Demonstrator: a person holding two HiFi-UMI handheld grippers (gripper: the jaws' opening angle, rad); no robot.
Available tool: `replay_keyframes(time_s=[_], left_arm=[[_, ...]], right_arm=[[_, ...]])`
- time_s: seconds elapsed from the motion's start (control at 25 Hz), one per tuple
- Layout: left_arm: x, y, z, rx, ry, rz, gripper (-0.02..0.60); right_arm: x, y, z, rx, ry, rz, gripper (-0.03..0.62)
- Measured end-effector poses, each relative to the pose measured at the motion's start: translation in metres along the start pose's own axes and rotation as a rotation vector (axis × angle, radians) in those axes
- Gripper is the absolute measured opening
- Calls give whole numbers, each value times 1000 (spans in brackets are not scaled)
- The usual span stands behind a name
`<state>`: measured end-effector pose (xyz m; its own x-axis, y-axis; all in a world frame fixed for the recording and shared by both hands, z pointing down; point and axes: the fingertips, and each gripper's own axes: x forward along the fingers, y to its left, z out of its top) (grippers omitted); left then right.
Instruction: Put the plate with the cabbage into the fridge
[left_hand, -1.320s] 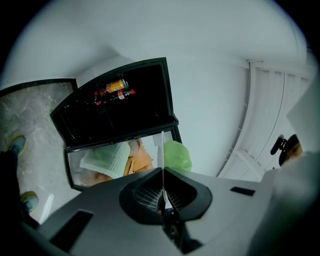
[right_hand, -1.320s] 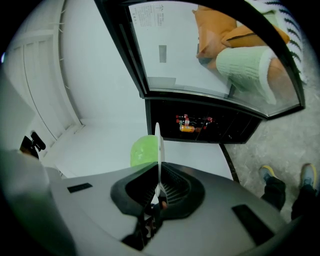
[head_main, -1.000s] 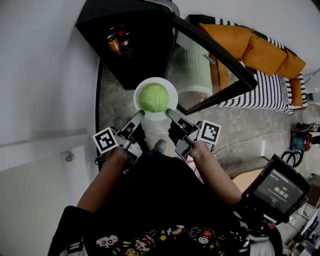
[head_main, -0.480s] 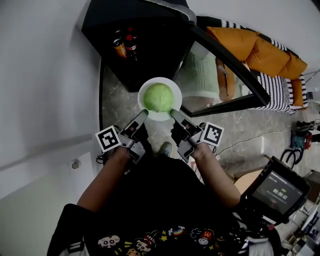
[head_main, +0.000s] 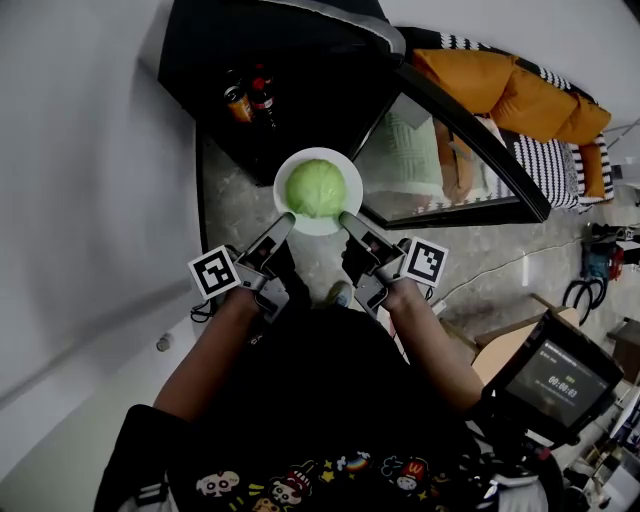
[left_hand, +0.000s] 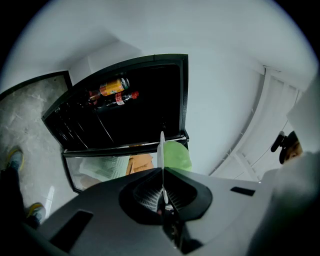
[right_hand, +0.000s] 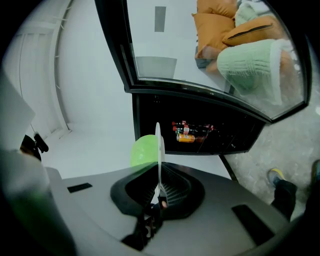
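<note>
The left gripper (head_main: 284, 220) and right gripper (head_main: 346, 218) each clench the near rim of the white plate (head_main: 352, 173), with the cabbage (head_main: 315, 187) just ahead between them. Beyond stands the open black fridge (head_main: 290, 70), its glass door (head_main: 440, 165) on the right gripper's side. Grey mottled floor (head_main: 232, 215) lies below, and a white wall (head_main: 90, 150) is to the left.

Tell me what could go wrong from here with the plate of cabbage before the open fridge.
The round cabbage lies loose on the plate, and the left gripper and right gripper pinch only its near rim: a tilt may roll it off. The glass door stands close at the right; the plate could strike it.
</note>
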<state>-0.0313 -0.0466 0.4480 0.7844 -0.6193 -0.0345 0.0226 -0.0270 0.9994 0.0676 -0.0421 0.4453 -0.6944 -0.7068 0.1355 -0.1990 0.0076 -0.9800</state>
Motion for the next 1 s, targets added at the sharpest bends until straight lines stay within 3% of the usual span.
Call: replay_keyframes(time_s=[0.32, 1.0], left_arm=[[-4, -7, -2, 38, -32, 4, 9], [4, -5, -1, 34, 66, 38, 9]], right_arm=[[1, 2, -2, 4, 16, 42, 17], [-3, -2, -1, 27, -30, 12, 17]])
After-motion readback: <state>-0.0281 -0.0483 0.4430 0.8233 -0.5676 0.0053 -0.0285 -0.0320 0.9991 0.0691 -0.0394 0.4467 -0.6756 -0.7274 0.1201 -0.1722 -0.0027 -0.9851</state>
